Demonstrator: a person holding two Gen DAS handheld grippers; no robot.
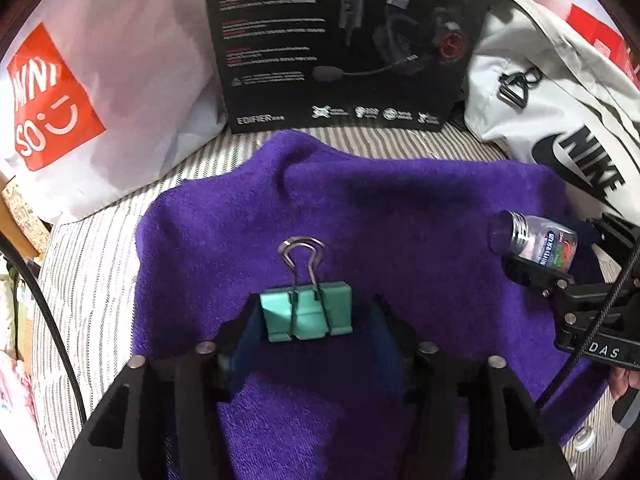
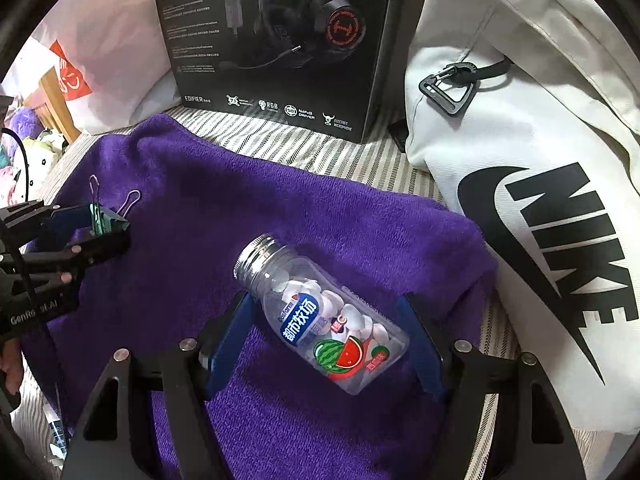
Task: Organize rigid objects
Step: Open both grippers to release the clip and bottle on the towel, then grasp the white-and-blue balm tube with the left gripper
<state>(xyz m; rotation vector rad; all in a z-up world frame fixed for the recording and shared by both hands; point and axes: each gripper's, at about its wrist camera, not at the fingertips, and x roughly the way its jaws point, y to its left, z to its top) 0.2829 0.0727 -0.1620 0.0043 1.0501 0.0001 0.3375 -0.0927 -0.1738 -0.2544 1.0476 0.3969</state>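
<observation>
My left gripper (image 1: 316, 320) sits loosely around the green binder clip (image 1: 307, 316) mid-towel (image 1: 400, 208), jaws barely off it, the right gripper (image 2: 328, 340) wide around the candy bottle (image 2: 320, 316) near the towel's right edge, so I'm worried the round bottle rolls away when squeezed.

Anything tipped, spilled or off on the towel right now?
The candy bottle lies on its side on the purple towel, between the right claw's pads, capless, though nothing has spilled. The green binder clip sits between the left claw's pads.
</observation>
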